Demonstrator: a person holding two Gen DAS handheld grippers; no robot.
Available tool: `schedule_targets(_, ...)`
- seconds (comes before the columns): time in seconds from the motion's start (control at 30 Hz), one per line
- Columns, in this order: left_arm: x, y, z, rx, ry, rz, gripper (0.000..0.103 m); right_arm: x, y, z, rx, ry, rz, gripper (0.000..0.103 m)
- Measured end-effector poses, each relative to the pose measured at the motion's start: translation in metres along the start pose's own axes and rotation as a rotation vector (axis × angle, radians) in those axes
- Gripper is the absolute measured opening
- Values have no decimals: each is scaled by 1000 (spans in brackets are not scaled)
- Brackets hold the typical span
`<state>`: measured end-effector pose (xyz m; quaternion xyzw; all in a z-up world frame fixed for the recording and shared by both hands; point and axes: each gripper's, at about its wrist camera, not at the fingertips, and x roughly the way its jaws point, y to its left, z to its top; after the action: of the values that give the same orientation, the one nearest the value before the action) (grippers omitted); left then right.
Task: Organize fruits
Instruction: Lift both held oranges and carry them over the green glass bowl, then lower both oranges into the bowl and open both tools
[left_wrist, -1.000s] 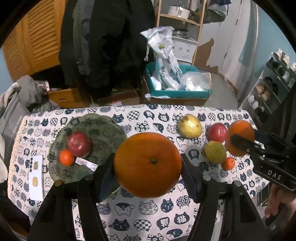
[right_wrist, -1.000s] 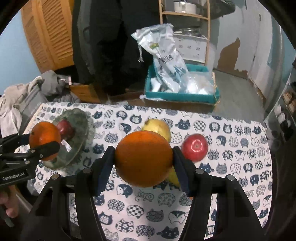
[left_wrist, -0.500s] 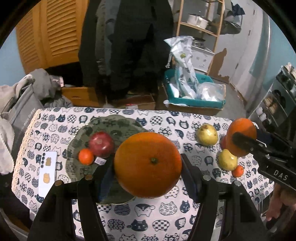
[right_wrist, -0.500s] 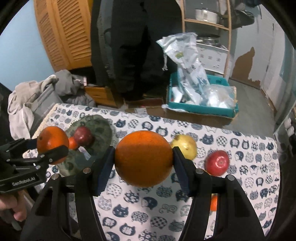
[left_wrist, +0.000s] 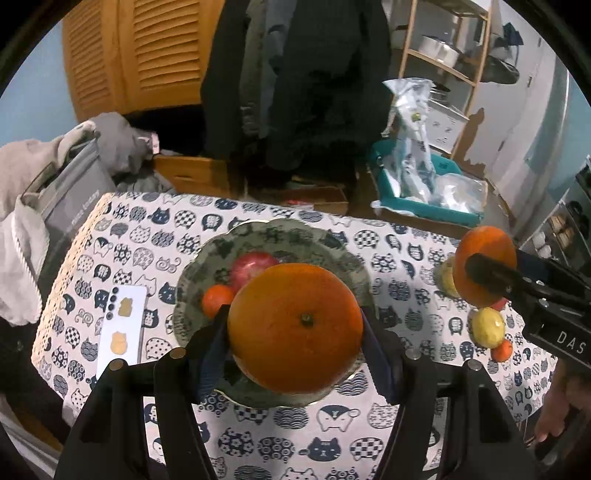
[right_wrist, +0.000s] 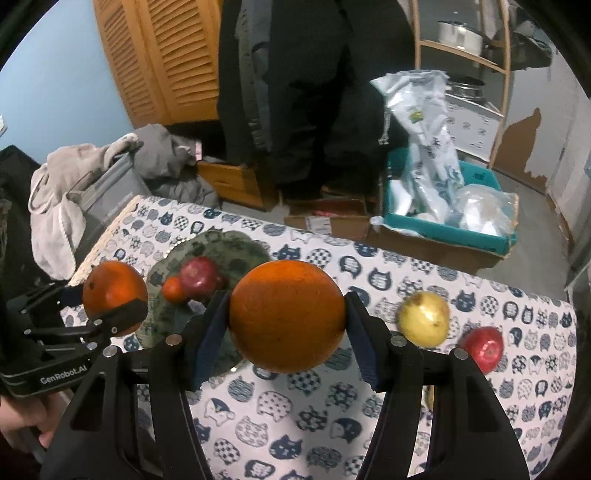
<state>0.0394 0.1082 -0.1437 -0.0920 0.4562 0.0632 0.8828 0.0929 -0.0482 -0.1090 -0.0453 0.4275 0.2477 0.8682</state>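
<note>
Both grippers have carried their oranges sideways toward the green plate (left_wrist: 343, 258) since a second ago: in the left wrist view the plate, which then sat off to the left of the fingers, now lies directly behind and below the held fruit. The left gripper (left_wrist: 295, 328) is clamped on a big orange (left_wrist: 295, 328), one pad pressing each side, stem scar facing the camera. The right gripper (right_wrist: 286, 317) grips a second orange (right_wrist: 286, 317) the same way, and it shows again at the right edge of the left view. On the plate already sit a red apple (left_wrist: 251, 264) and a small tangerine (left_wrist: 218, 301), crowded to the plate's left and far side, so the free room is the near and right part. That is the relation the next move turns on: the left orange hangs above that near part, with the plate rim showing beneath it, so it seems to need mostly a descent and then a release. The right orange hangs over the cat-print cloth (right_wrist: 295, 413), with the plate to its left and beyond, so the left hand is the nearer and likely goes first. Round fruit could roll into the apple if dropped from height. Left on the cloth to the right are a yellow pear (right_wrist: 424, 323) and a second red apple (right_wrist: 484, 349).
</note>
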Motion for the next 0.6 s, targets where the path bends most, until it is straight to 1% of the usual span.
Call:
schedule_targets(0.23, 20, 25, -5, -37, 36, 21, 68, 30, 22, 7, -22, 40, 34, 63)
schedule_targets(0.6, 69, 52, -21, -81, 149, 46, 68, 88, 47, 7, -43, 131, 71, 63)
